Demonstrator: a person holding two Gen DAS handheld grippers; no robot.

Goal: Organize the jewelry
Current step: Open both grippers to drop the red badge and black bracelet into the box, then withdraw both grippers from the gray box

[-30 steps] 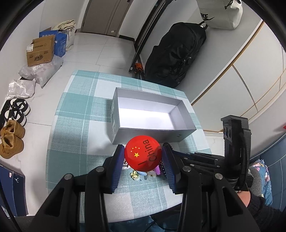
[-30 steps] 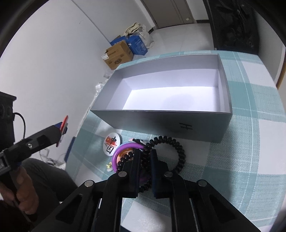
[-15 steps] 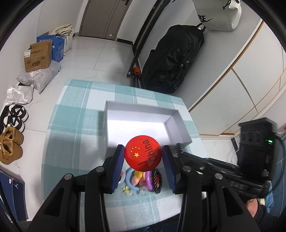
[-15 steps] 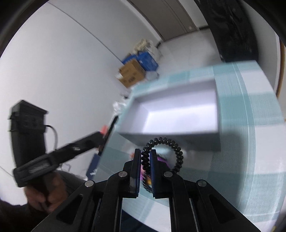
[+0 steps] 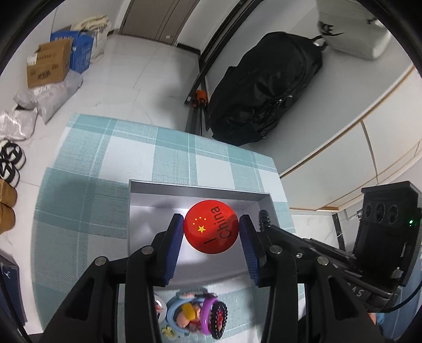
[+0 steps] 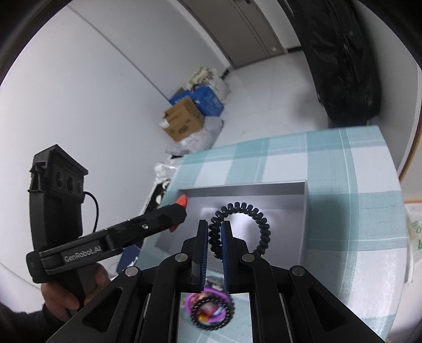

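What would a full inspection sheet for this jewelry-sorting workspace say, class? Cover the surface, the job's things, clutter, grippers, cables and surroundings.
Surface: table under a teal checked tablecloth.
Job's things: open grey box, no item seen lying inside; red China badge and black spiral hair tie, both held over the box; pile of remaining trinkets in front of the box.
Clutter: nothing seen beyond that pile.
Grippers: left hand-held gripper shut on the badge's edges; right hand-held gripper pinching the hair tie.
Cables: black lead on the left hand-held gripper.
Surroundings: black bag, cardboard boxes, shoes, closed door.
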